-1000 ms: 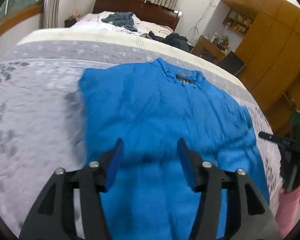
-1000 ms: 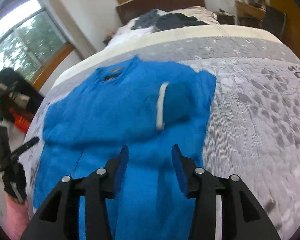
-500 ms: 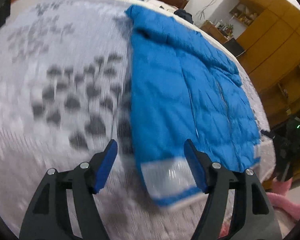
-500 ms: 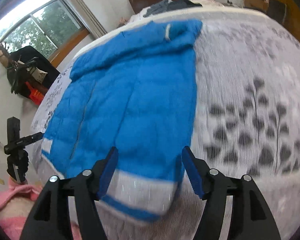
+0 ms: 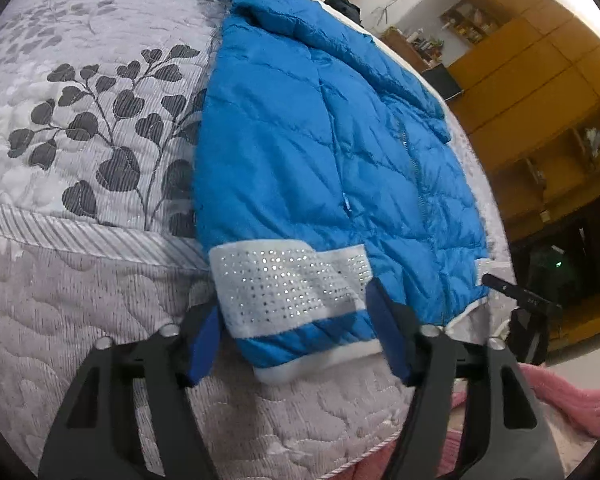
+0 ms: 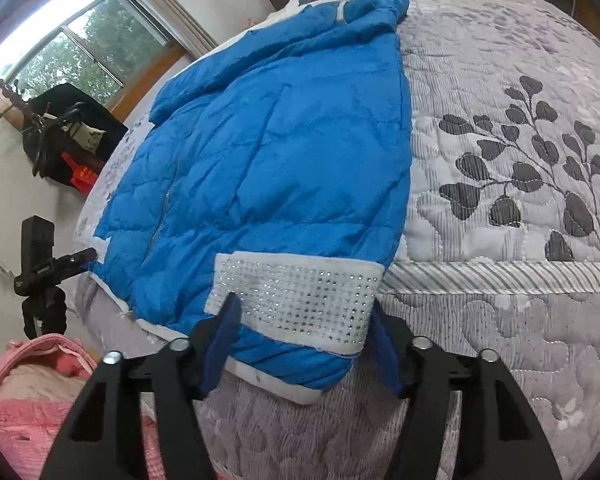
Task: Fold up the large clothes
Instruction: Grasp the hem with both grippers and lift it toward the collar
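I hold the left gripper (image 5: 296, 344) and right gripper (image 6: 304, 344) spread wide, each straddling a hem corner of the jacket (image 5: 320, 140), which extends toward 12 o'clock on the bed (image 5: 80, 300).

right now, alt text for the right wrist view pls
An open right gripper straddles the white studded hem band of a blue puffer jacket, spread flat on a grey leaf-patterned quilt, with a window behind.
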Motion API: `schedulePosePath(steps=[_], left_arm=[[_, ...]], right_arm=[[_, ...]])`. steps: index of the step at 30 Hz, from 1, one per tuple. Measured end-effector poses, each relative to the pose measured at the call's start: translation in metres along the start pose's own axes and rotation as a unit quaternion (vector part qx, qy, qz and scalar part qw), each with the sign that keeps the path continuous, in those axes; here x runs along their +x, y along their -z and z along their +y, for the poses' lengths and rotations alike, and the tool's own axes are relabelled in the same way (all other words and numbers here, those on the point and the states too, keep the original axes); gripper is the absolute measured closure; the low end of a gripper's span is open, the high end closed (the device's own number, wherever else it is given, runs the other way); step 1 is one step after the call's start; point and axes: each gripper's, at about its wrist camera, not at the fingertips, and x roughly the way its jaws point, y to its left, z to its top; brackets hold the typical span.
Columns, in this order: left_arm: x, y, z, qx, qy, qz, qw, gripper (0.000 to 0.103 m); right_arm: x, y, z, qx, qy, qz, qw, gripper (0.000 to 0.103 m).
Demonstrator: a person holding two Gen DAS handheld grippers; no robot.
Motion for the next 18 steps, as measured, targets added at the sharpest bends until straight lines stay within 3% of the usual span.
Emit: schedulePosePath(steps=[1,3,7,11,18], left_arm=[[0.0,0.001,0.002,-0.005,-0.001,-0.003,1.0,0.06],[-0.001,0.001,0.005,-0.013,0.002,-0.004,0.9999,0.072],[-0.007,0.002,0.004,-0.014,0.002,-0.017,0.9997,0.087],[-0.027,0.0,-0.002,-0.006,0.029,-0.045,0.9986,0.09],[-0.061,-0.034,-0.022,0.014,0.09,-0.093,0.9915,0.091]], right_arm=[[0.0,0.0,0.0,0.0,-0.001,-0.002,1.0,0.05],[-0.003,0.0,0.0,-0.001,-0.004,-0.006,1.0,0.067],[-0.01,-0.002,0.002,-0.007,-0.009,-0.019,1.0,0.082],[-0.027,-0.006,-0.002,0.005,-0.041,-0.042,0.998,0.09],[-0.073,-0.042,0.015,-0.024,-0.076,-0.099,0.992,0.091]])
